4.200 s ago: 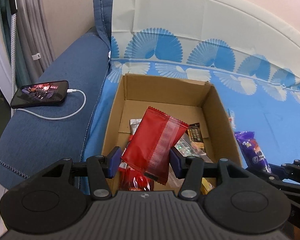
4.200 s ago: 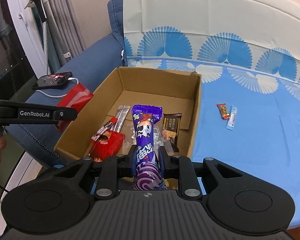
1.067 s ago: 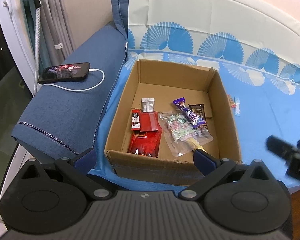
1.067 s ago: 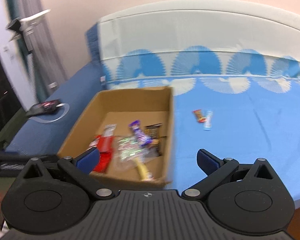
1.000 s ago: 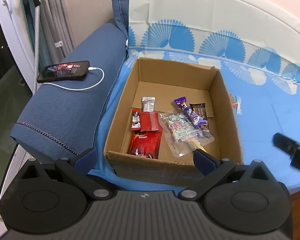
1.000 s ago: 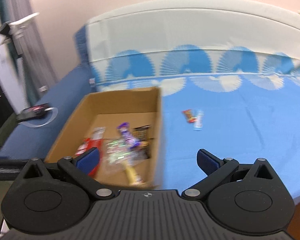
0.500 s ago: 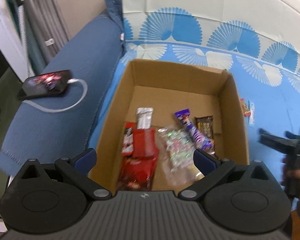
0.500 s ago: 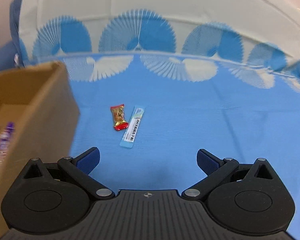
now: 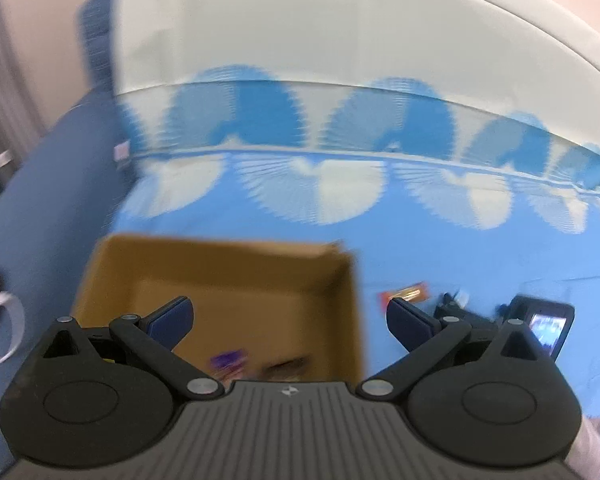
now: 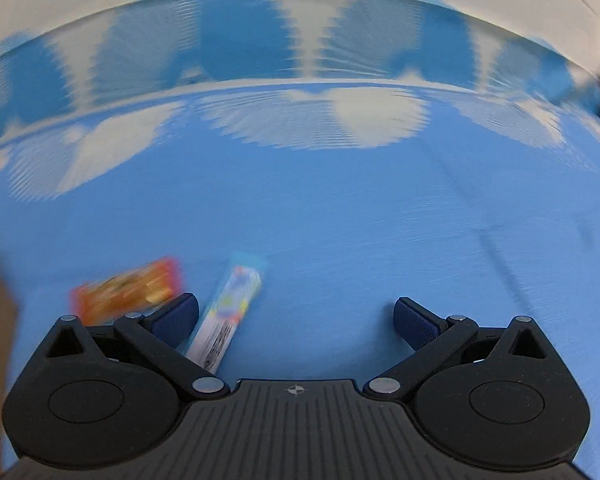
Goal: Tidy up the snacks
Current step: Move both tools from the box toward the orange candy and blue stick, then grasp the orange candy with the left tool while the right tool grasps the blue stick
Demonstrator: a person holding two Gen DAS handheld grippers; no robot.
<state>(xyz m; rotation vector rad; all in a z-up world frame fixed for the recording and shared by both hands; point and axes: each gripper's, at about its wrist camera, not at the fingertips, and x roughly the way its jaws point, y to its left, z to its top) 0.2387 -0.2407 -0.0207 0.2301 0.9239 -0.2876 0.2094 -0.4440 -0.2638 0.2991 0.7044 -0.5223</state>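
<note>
Both views were blurred; the left gripper had its jaws released and empty above the cardboard box, low centre, a purple wrapper inside; the right gripper, jaws likewise spread, hung over the blue sheet; a pale blue stick pack lay just beside its left jaw, an orange-red packet at lower left, partly hidden.
</note>
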